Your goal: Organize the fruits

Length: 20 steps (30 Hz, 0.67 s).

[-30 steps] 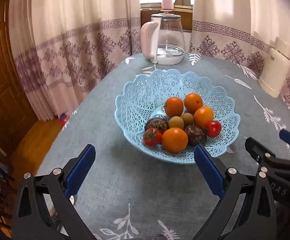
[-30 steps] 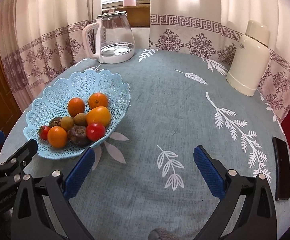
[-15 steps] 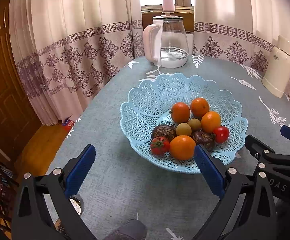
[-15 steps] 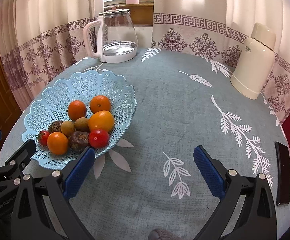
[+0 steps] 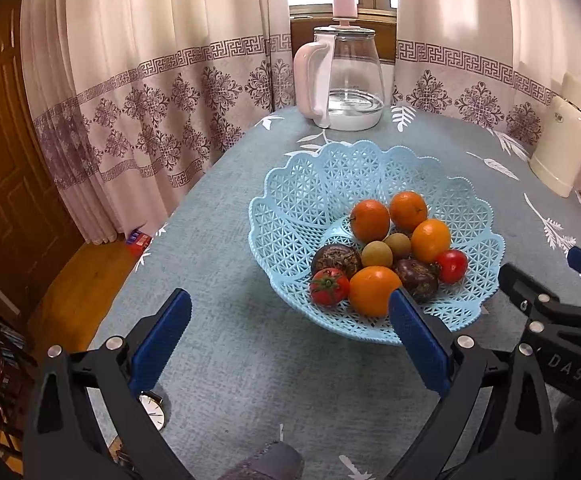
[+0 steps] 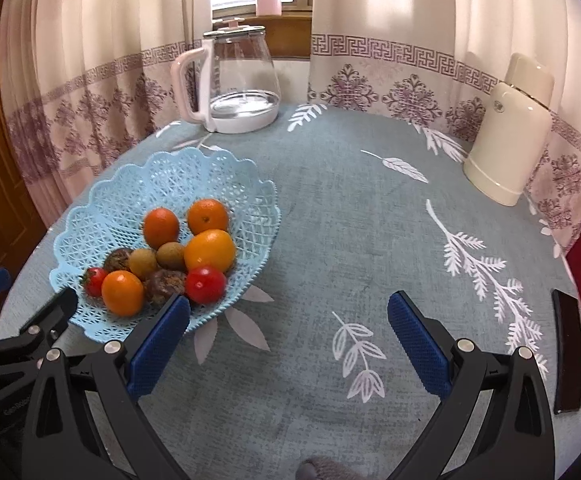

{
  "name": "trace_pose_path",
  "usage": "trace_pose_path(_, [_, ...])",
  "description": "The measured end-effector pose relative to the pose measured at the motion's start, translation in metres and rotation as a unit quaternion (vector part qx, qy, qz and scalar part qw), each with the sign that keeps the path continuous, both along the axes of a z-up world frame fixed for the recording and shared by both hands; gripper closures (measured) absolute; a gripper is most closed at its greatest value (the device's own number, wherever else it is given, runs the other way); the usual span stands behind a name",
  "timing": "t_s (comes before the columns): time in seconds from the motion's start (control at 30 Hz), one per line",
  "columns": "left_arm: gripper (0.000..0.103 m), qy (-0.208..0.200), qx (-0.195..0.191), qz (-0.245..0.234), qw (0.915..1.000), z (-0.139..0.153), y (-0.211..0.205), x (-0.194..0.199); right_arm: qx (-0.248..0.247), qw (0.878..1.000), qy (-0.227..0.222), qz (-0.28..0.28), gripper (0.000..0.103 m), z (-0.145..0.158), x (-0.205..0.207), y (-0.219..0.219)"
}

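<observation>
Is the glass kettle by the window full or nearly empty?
Nearly empty. The glass kettle shows only a shallow layer of water at its base; the wall above is clear. Its lid is on.

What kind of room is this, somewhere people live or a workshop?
Most likely a home dining room: a cloth-covered table bears a blue fruit basket and a glass kettle, patterned curtains hang by the window, and a cream thermos stands nearby.

We count one lattice basket [image 5: 302,216] holding nine fruits — four oranges [image 5: 373,290], two tomatoes [image 5: 329,286], two small tan fruits [image 5: 376,254], two dark ones [image 5: 336,258] — plus one kettle [image 5: 344,80] and one flask [image 6: 508,128].
</observation>
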<state>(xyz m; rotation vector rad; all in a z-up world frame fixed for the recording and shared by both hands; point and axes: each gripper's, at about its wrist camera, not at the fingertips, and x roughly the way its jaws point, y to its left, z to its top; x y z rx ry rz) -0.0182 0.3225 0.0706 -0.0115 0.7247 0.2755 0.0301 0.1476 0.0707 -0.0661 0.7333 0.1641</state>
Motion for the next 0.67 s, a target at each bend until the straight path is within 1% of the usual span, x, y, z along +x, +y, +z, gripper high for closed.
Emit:
trace_pose_path(0.1, [0.003, 0.002, 0.0, 0.004, 1.0, -0.001, 0.002, -0.001, 0.025, 1.0, -0.005, 0.015, 0.005, 0.004, 0.0, -0.001])
trace_pose_path(0.2, [0.003, 0.001, 0.003, 0.009, 1.0, 0.0, 0.004, -0.003, 0.018, 0.999, -0.022, 0.032, 0.005, 0.008, -0.001, 0.007])
trace_pose_path(0.33, [0.003, 0.001, 0.003, 0.016, 0.9999, 0.001, 0.008, -0.005, 0.002, 0.999, -0.029, 0.036, 0.005, 0.011, -0.002, 0.017])
trace_pose_path(0.67, [0.003, 0.002, 0.002, 0.031, 0.9995, 0.0, 0.018, -0.011, -0.013, 0.999, -0.018, 0.035, 0.005, 0.01, 0.002, 0.026])
